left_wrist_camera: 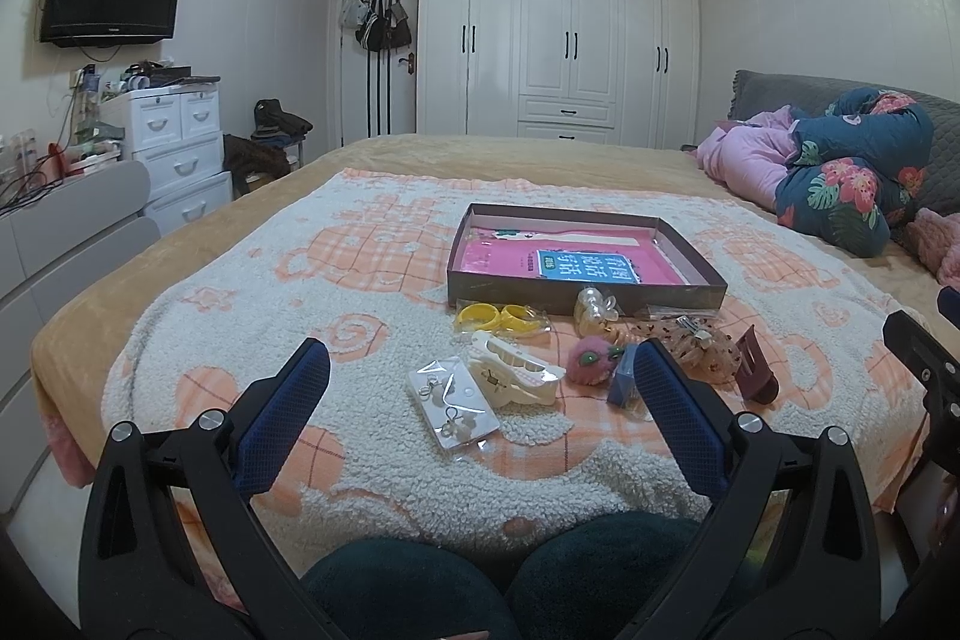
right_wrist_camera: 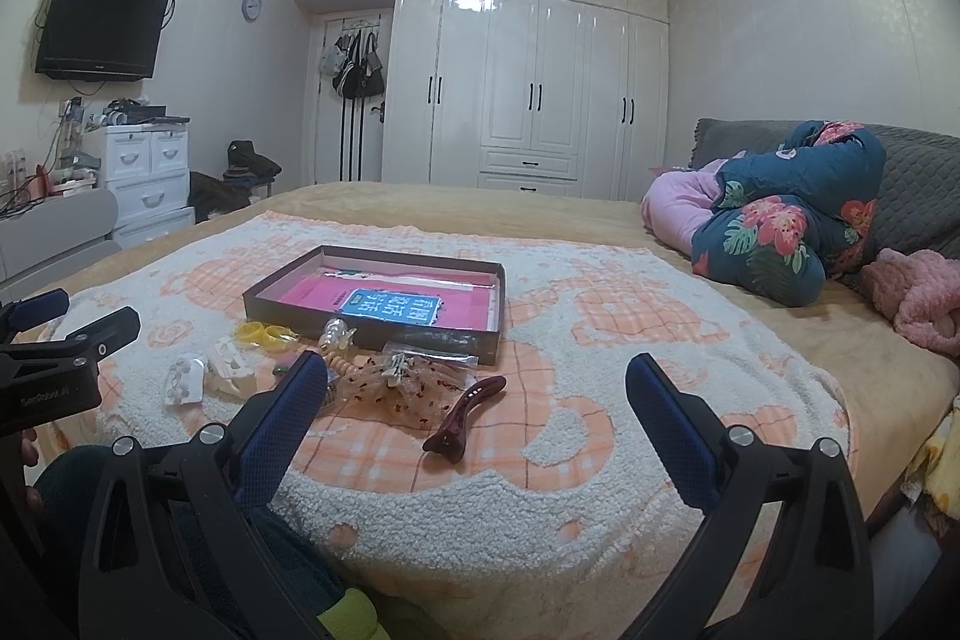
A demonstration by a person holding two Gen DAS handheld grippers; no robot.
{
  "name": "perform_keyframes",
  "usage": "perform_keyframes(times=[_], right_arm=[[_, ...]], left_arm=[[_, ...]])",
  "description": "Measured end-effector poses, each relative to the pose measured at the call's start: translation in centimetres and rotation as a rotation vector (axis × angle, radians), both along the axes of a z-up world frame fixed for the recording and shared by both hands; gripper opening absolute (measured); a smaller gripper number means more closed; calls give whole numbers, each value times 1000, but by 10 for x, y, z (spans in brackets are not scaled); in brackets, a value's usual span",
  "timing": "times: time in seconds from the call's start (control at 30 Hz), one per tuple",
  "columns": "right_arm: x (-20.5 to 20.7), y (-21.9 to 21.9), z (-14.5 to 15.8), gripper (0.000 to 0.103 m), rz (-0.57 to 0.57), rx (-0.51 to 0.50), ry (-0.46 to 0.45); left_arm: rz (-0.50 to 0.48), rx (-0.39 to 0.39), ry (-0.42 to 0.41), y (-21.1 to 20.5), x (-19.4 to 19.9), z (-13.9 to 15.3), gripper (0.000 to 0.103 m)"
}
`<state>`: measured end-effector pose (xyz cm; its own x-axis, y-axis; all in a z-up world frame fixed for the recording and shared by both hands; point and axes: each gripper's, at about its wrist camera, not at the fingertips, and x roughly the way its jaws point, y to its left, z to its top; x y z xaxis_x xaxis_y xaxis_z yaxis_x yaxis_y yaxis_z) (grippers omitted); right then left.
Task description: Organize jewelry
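A shallow dark box (left_wrist_camera: 576,301) with a pink lining lies on the bed; the right wrist view shows the box (right_wrist_camera: 420,337) too. Before it lie yellow bangles (left_wrist_camera: 501,319), a white hair claw (left_wrist_camera: 516,376), an earring card (left_wrist_camera: 453,409), a pink fuzzy clip (left_wrist_camera: 591,361), a spotted mesh bow (left_wrist_camera: 699,346) and a maroon hair clip (left_wrist_camera: 756,367). My left gripper (left_wrist_camera: 480,367) hangs open above the earring card and white claw. My right gripper (right_wrist_camera: 477,379) is open over the maroon hair clip (right_wrist_camera: 465,418), nothing between its fingers.
A white and orange blanket (left_wrist_camera: 336,292) covers the bed. Folded floral and pink quilts (right_wrist_camera: 774,214) sit at the right. White drawers (left_wrist_camera: 174,142) and grey panels stand left of the bed. The person's dark-clad knees (left_wrist_camera: 492,580) press the near edge.
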<state>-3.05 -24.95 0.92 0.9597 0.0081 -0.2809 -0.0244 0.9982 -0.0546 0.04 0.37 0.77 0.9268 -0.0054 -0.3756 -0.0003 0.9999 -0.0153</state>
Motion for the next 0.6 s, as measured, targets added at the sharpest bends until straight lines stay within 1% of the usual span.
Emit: perform_keyframes(times=[0.23, 0.47, 0.6], right_arm=[[2, 6, 1, 97, 38, -18, -2], [9, 23, -3, 97, 109, -67, 11], [16, 30, -4, 97, 134, -89, 22]], left_arm=[[8, -6, 14, 5, 2, 0, 93], [13, -36, 70, 16, 12, -3, 93], [17, -41, 91, 21, 16, -6, 93]])
